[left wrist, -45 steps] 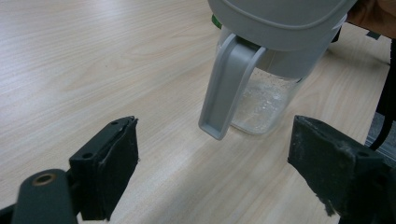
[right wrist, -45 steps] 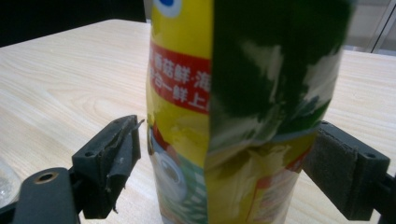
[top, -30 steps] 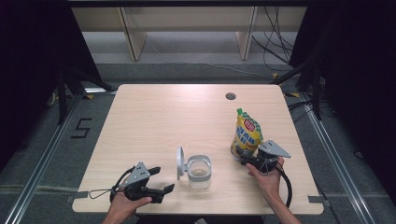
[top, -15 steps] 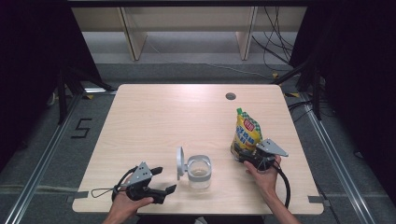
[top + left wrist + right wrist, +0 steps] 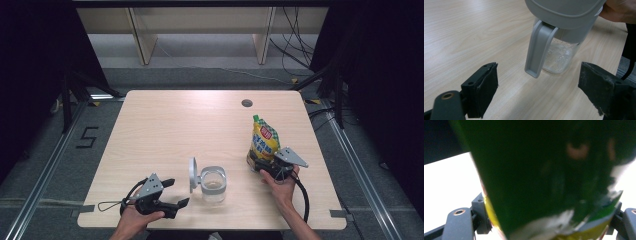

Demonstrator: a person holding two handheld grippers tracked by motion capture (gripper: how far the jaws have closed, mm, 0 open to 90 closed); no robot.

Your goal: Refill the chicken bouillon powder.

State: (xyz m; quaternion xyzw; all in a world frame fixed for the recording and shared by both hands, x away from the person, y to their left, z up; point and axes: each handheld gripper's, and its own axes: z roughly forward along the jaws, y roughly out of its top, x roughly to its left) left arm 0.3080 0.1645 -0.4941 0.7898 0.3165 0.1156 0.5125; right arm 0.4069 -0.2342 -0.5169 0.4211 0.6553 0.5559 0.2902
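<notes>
Right hand-held gripper: the right hand-held gripper (image 5: 264, 166) sat at the near right of the tabletop (image 5: 165, 130), held in the person's right hand (image 5: 281, 187), its jaws clamped on the lower part of the pouch.
Pouch: the yellow and green spouted pouch (image 5: 264, 141) stood upright just ahead of the right hand-held gripper, its base between the jaws; in the right gripper view the pouch (image 5: 554, 177) loomed dark and blurred between the two jaws, its lettering unreadable.
Left hand-held gripper: the left hand-held gripper (image 5: 175, 192) lay low at the near left edge, held in the left hand (image 5: 132, 220), jaws spread wide apart and gripping nothing; its black pads (image 5: 484, 87) stood clear of everything.
Glass jar: the clear glass jar (image 5: 213, 184) with a grey collar stood just ahead of the left hand-held gripper's open jaws, not touching them, and well to the left of the right hand-held gripper.
Lid: the grey hinged lid (image 5: 192, 174) stood flipped up on the jar's side nearest the left hand-held gripper; in the left gripper view its grey latch strap (image 5: 539, 47) hung down the jar (image 5: 560, 58) between the two jaws, farther off.
Cable: a black cable (image 5: 302, 192) trailed back from the right hand-held gripper along the forearm.
</notes>
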